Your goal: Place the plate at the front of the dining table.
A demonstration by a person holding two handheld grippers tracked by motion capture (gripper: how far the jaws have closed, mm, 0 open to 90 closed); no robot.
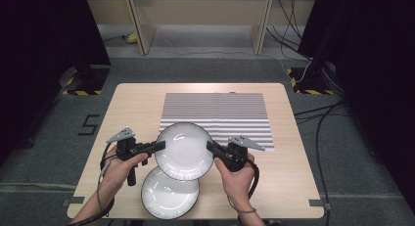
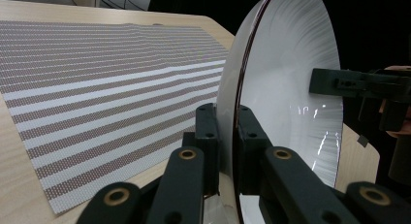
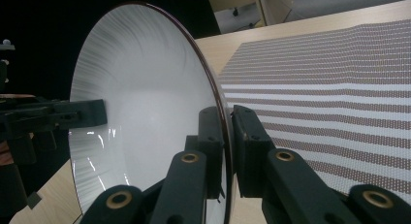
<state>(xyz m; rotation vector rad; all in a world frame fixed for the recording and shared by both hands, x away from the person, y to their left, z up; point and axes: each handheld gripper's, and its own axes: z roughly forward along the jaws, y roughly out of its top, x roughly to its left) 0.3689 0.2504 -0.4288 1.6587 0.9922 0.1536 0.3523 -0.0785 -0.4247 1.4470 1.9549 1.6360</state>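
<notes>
Gripping the upper plate [image 1: 184, 150] by opposite rims with left gripper [image 1: 160, 146] and right gripper [image 1: 211, 147] clamped, you risk it slipping onto the lower plate [image 1: 170, 195] if either loosens

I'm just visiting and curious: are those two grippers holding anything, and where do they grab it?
Yes. Both hold the upper white plate by its rim: the left gripper pinches the left edge, the right gripper the opposite edge. A second plate lies below.

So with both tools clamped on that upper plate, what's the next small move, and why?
Probably carry the upper plate forward and set it on the striped mat. The left tool and right tool pinch opposite rims, it overlaps the lower plate, and the mat lies just beyond.
</notes>
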